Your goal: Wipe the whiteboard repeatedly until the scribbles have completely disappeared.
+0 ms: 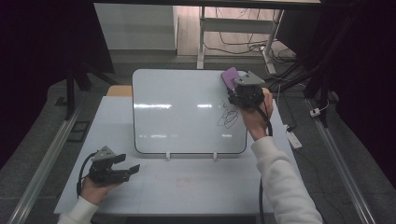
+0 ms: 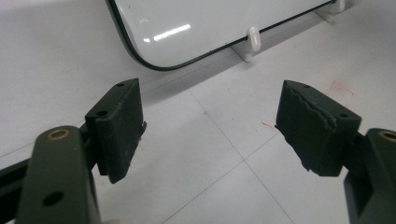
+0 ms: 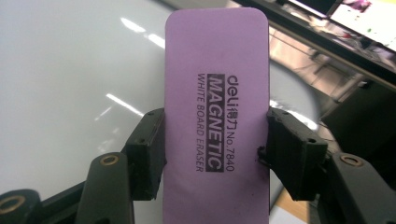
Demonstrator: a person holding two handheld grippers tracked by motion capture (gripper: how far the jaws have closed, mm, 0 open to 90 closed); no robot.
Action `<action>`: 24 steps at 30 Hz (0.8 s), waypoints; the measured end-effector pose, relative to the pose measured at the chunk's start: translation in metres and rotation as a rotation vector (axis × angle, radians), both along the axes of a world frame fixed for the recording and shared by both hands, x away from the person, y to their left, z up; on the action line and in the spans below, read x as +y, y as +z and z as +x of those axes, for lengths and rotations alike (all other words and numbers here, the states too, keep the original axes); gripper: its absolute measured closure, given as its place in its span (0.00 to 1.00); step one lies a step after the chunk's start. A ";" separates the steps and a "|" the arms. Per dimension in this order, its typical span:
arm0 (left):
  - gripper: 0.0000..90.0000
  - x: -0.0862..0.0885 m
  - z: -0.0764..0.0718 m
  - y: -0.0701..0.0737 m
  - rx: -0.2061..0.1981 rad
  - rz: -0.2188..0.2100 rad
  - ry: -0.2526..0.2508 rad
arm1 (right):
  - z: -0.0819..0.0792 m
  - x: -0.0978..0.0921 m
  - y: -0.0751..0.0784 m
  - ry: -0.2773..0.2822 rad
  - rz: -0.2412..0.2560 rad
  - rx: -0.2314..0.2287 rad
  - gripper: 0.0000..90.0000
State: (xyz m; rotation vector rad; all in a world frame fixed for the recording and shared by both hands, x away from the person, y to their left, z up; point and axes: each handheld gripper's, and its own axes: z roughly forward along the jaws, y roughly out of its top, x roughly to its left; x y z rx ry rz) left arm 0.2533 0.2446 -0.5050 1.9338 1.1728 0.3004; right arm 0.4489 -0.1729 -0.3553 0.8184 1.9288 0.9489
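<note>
A purple magnetic whiteboard eraser (image 3: 217,93) is clamped across its width by my right gripper (image 3: 215,144), whose two jaws press on its long edges. From the high view the eraser (image 1: 230,77) sticks out beyond the right gripper (image 1: 241,88) over the top right corner of the whiteboard (image 1: 182,112). Black scribbles (image 1: 227,115) mark the board just below that hand. My left gripper (image 1: 130,167) rests low at the table's front left, open, with nothing between its jaws (image 2: 210,130). The board's lower corner (image 2: 140,60) lies beyond them.
The whiteboard lies on a white table (image 1: 187,186) and is held by two white clips (image 1: 168,156) at its near edge. Faint red marks (image 2: 338,87) stain the table. Cables and a power strip (image 1: 294,138) lie on the floor to the right.
</note>
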 end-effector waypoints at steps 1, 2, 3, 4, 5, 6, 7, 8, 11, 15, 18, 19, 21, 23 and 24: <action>0.27 0.000 0.000 0.000 0.000 0.001 0.000 | -0.003 0.004 -0.003 0.019 -0.005 0.007 0.46; 0.27 0.000 0.000 0.000 0.000 0.000 -0.002 | -0.007 0.008 -0.008 0.036 -0.023 0.007 0.46; 0.27 0.000 0.000 0.000 0.000 -0.001 -0.002 | -0.011 0.013 -0.014 0.054 -0.039 0.009 0.46; 0.27 0.000 0.000 0.000 0.000 0.000 -0.002 | -0.016 0.018 -0.019 0.074 -0.059 0.013 0.46; 0.27 0.000 0.000 0.000 0.000 0.000 -0.003 | -0.021 0.022 -0.025 0.094 -0.074 0.017 0.46; 0.27 0.000 0.000 0.000 -0.001 0.000 -0.003 | -0.026 0.026 -0.031 0.112 -0.087 0.018 0.46; 0.27 0.000 0.000 0.000 -0.001 0.001 -0.003 | -0.037 0.032 -0.043 0.148 -0.097 0.037 0.46; 0.27 0.000 -0.001 0.000 -0.002 0.001 -0.004 | -0.037 0.032 -0.043 0.148 -0.097 0.037 0.46; 0.27 0.000 0.000 0.000 0.000 -0.003 -0.001 | -0.052 0.033 -0.061 0.176 -0.129 0.028 0.46; 0.26 -0.001 0.000 0.000 0.001 -0.001 -0.002 | -0.050 0.018 -0.060 0.150 -0.096 0.036 0.46; 0.26 -0.001 -0.001 0.001 0.000 -0.003 -0.003 | -0.043 0.010 -0.052 0.123 -0.072 0.032 0.46; 0.26 -0.001 -0.001 0.001 0.000 -0.003 -0.002 | -0.040 0.007 -0.048 0.103 -0.064 0.027 0.46; 0.26 0.000 0.000 0.000 0.001 -0.003 -0.003 | -0.032 -0.002 -0.039 0.070 -0.048 0.011 0.46; 0.26 0.000 0.000 0.000 0.002 -0.004 -0.002 | -0.027 -0.009 -0.034 0.050 -0.020 0.012 0.46; 0.26 0.000 0.000 0.000 0.001 -0.005 -0.002 | -0.026 -0.011 -0.033 0.049 -0.011 0.012 0.45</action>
